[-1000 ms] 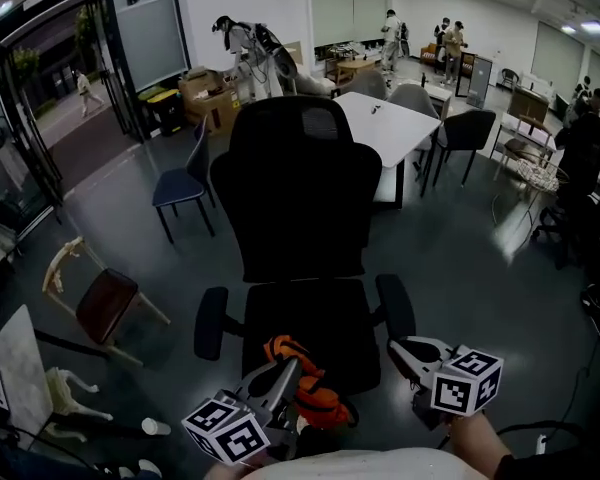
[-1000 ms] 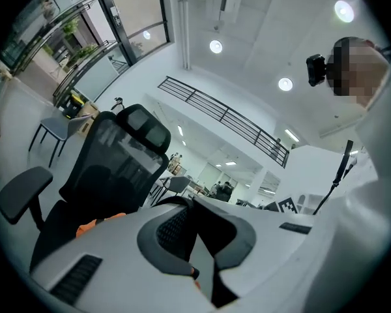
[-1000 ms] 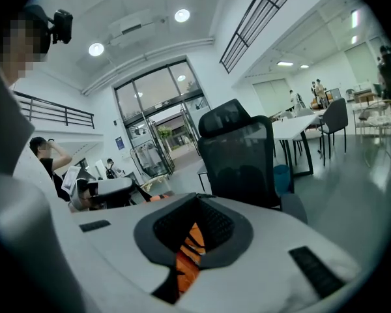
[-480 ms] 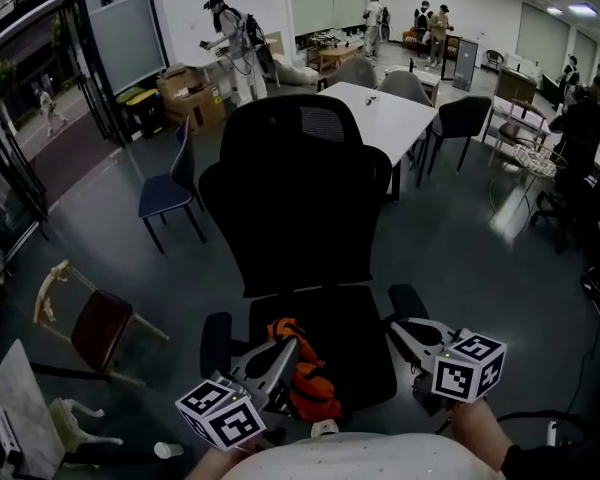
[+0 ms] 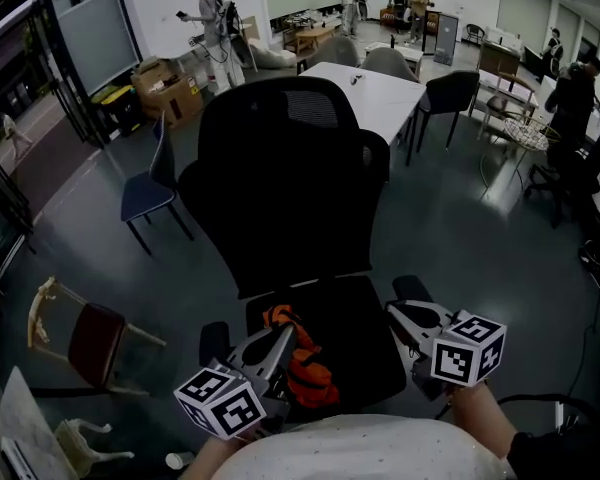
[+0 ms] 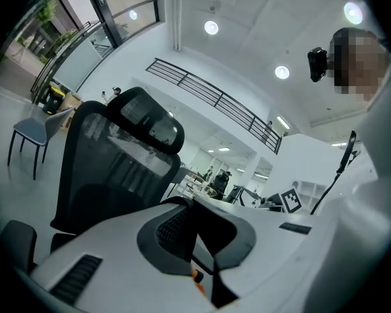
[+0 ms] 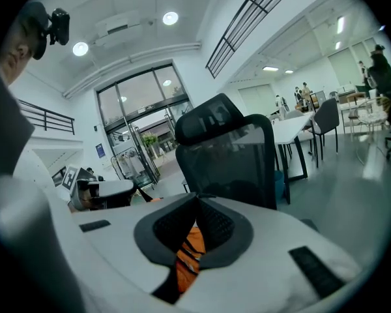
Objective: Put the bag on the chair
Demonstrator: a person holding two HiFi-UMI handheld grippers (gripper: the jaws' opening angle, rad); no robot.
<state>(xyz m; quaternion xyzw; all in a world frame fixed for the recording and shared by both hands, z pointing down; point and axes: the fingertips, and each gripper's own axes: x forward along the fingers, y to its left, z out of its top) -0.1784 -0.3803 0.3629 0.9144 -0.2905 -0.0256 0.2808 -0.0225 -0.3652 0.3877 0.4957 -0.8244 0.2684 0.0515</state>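
Big black chair (image 5: 280,188) fills middle of frame. Orange bag (image 5: 302,363) at lower middle, over front of seat, between both tools. Left tool (image 5: 283,338) clenched on bag. Right tool (image 5: 400,313), lower right, clenched too, orange bag cloth pinched inside. Cannot tell if bag rests on seat.

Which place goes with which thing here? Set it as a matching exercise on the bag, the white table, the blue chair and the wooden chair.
Things:
1. bag
2. white table
3. blue chair
4. wooden chair

Places:
A. beyond the office chair, behind its backrest
B. over the front of the office chair's seat
C. lower left of the head view
D. on the floor left of the office chair's backrest

Pairs: 1-B; 2-A; 3-D; 4-C
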